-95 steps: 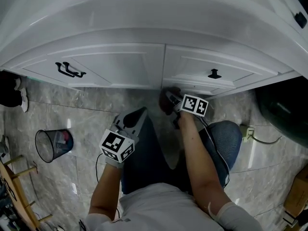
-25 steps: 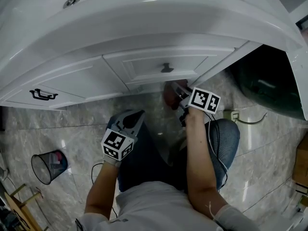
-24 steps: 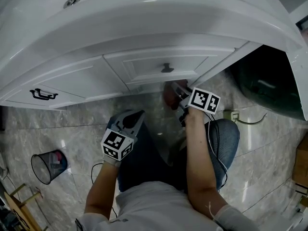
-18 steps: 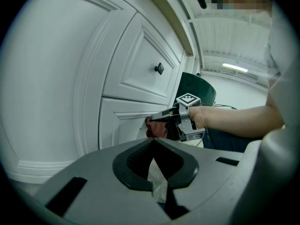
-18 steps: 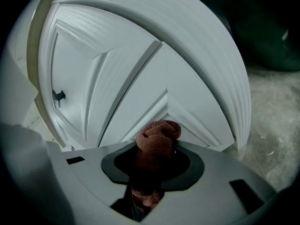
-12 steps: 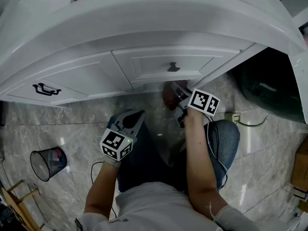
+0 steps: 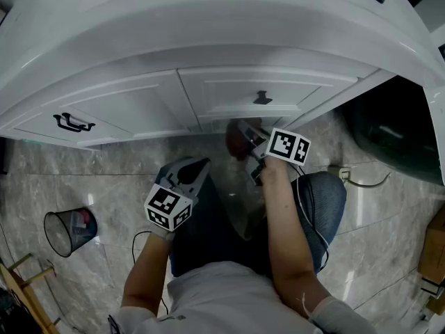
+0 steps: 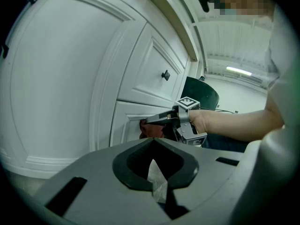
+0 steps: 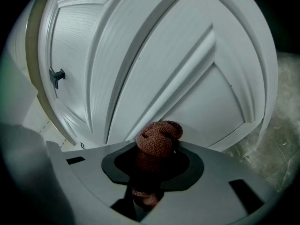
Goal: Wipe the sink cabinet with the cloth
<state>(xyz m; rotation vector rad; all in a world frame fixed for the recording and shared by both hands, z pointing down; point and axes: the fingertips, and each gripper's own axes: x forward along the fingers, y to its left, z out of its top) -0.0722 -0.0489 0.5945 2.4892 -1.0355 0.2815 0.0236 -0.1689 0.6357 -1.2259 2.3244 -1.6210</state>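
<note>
Head view: we're looking down past the sink rim (image 7: 208,19) onto the white sink cabinet (image 7: 139,99). Right tongs (image 7: 245,143) sit low at the right door, under the black knob (image 7: 262,98), with the brown cloth (image 7: 235,139) at their tip against the door's bottom edge. Left tongs (image 7: 198,167) hang apart from the cabinet, above the marble floor (image 7: 104,179) and pointing toward the doors. The left door carries a black handle (image 7: 71,123). A mesh wastebasket (image 7: 66,229) stands well off to the left.

Left gripper view: the left tongs' jaws are together and clamp nothing we can name. There's a pale sliver (image 8: 154,176) at the seam; it may be a scrap or just floor showing through, we can't tell. Ahead, the right tongs hold the cloth to the lower door panel, and a dark green bin (image 8: 202,92) stands behind the forearm (image 8: 234,123).

Right gripper view: the right tongs' jaws are clamped on the cloth. The bunched wad sticks out past the jaw tips and looks to be touching the lower panel moulding (image 9: 187,88). The knob sits far left, with floor at the right edge.
</note>
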